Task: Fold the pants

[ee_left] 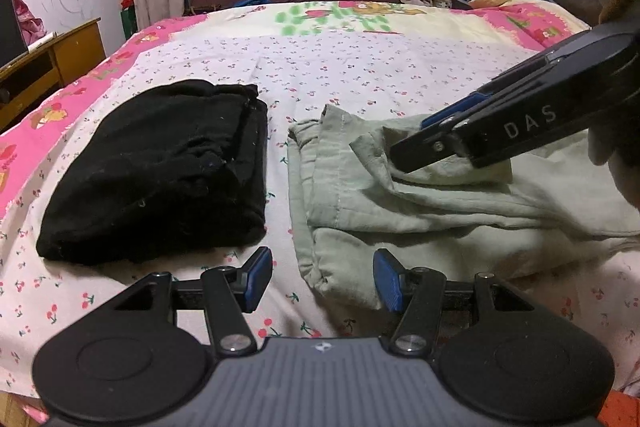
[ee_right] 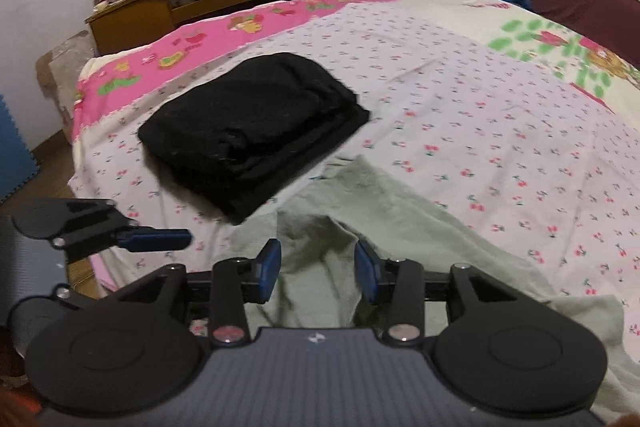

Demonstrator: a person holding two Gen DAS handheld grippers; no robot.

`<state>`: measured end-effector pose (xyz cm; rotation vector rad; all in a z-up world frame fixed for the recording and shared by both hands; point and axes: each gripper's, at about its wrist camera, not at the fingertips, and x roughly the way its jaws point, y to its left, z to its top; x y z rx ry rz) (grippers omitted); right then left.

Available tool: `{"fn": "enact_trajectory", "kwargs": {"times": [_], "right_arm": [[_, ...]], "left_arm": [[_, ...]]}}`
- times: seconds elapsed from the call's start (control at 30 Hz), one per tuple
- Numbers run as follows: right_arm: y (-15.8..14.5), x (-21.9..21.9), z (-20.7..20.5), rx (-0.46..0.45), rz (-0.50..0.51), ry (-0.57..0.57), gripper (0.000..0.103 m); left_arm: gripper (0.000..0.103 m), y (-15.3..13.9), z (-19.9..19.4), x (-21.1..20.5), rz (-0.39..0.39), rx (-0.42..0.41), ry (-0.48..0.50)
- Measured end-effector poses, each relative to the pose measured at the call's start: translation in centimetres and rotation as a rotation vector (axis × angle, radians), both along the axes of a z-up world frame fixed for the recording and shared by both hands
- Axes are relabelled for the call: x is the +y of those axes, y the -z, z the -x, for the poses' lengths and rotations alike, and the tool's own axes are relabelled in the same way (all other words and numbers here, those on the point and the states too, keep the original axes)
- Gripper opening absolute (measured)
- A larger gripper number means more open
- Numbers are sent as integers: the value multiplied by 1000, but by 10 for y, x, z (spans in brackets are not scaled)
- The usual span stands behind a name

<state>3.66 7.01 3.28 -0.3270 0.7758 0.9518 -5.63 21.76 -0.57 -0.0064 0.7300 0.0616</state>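
Two garments lie on the bed (ee_left: 360,67): folded black pants (ee_left: 160,171) beside rumpled green pants (ee_left: 400,203). The left gripper (ee_left: 322,279) hovers with jaws spread; the right gripper (ee_right: 318,269) also gapes, over green cloth.

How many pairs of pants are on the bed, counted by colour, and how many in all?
Black pants, folded: 1
Light green pants, not yet fully folded: 1
Total: 2
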Motion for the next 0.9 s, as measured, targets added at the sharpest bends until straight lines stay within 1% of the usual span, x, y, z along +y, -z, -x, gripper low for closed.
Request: {"fn": "enact_trajectory", "kwargs": {"times": [0.13, 0.27, 0.33, 0.4, 0.5, 0.63, 0.73, 0.83, 0.9], "right_arm": [[-5, -12, -8, -15, 1, 17, 42], [-13, -33, -21, -5, -7, 69, 42], [-12, -44, -24, -18, 12, 87, 42], [-9, -54, -26, -11, 37, 91, 43], [-2, -65, -20, -2, 77, 66, 43], [11, -75, -12, -18, 141, 53, 43], [20, -74, -16, 12, 138, 58, 43], [28, -58, -26, 39, 120, 36, 43], [27, -45, -37, 61, 82, 30, 43]], "left_arm": [[69, -2, 1, 4, -5, -9, -6], [69, -4, 0, 4, -6, -16, -8], [69, -7, 0, 3, 5, -31, 6], [70, -9, -1, -1, 2, -44, 20], [70, -11, -3, -7, -11, -51, 42], [70, -11, -6, -13, -31, -44, 60], [70, -12, -8, -18, -28, -43, 88], [70, -13, -12, -24, -32, -37, 115], [70, -15, -14, -26, -40, -39, 118]]}}
